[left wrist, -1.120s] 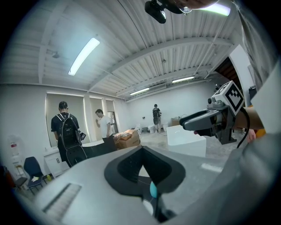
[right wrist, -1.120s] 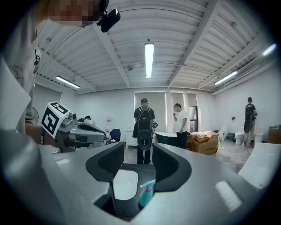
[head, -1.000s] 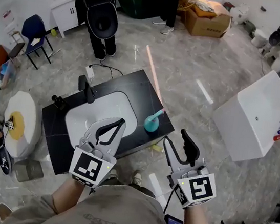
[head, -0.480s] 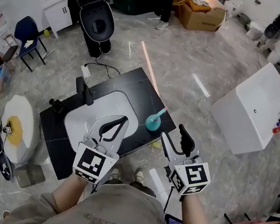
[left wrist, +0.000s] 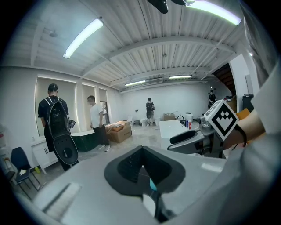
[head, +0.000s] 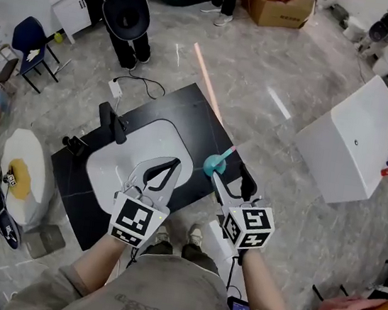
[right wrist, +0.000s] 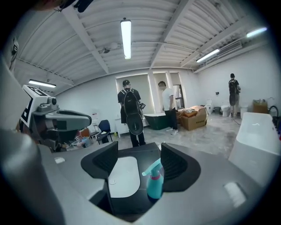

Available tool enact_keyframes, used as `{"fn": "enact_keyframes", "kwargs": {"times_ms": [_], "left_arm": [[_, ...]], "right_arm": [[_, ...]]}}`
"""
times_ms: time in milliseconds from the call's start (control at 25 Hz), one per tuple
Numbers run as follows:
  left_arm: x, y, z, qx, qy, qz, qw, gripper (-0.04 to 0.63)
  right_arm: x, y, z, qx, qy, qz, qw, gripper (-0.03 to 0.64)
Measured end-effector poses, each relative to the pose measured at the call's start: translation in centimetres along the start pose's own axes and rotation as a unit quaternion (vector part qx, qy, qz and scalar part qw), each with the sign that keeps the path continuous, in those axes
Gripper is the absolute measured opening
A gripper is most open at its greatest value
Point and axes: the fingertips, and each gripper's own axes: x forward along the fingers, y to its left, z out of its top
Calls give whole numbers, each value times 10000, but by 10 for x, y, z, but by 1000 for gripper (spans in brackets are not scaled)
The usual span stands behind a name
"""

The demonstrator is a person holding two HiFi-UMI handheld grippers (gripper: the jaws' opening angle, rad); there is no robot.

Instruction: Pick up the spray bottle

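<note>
The spray bottle (head: 213, 164) is teal with a pale trigger head and stands upright near the right front corner of a black counter (head: 206, 120). My right gripper (head: 230, 179) is open just behind it. In the right gripper view the bottle (right wrist: 154, 182) shows between the two dark pads (right wrist: 178, 165), close to the right-hand one; I cannot tell if it touches. My left gripper (head: 169, 164) hangs over the front of the white sink basin (head: 137, 153), jaws shut and empty. In the left gripper view its pads (left wrist: 127, 169) meet at the tips.
A black faucet (head: 112, 122) stands at the sink's far left. A white bathtub (head: 348, 154) lies on the floor to the right, a white toilet (head: 23, 170) to the left. People stand at the far end (head: 124, 12) beside a cardboard box (head: 280, 2).
My right gripper has moved forward and left, closing in behind the spray bottle. The left gripper has hardly shifted and the bottle stays in place.
</note>
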Motion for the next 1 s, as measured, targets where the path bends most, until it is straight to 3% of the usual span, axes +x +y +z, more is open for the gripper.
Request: {"fn": "enact_keyframes", "kwargs": {"times_ms": [320,680,1000], "left_arm": [[28,5,-39,44,497,-200,9986,0],[37,15,-81,-190,890,-294,9954,0],[43,20,-105,-349,1148,-286,9924,0]], "right_arm": [[45,-16,-53,347,536,-188,9978,341],[87,-30,-112,452,1043,-539,9920,383],[109,-44,-125,255,1127,-863,9895,342]]}}
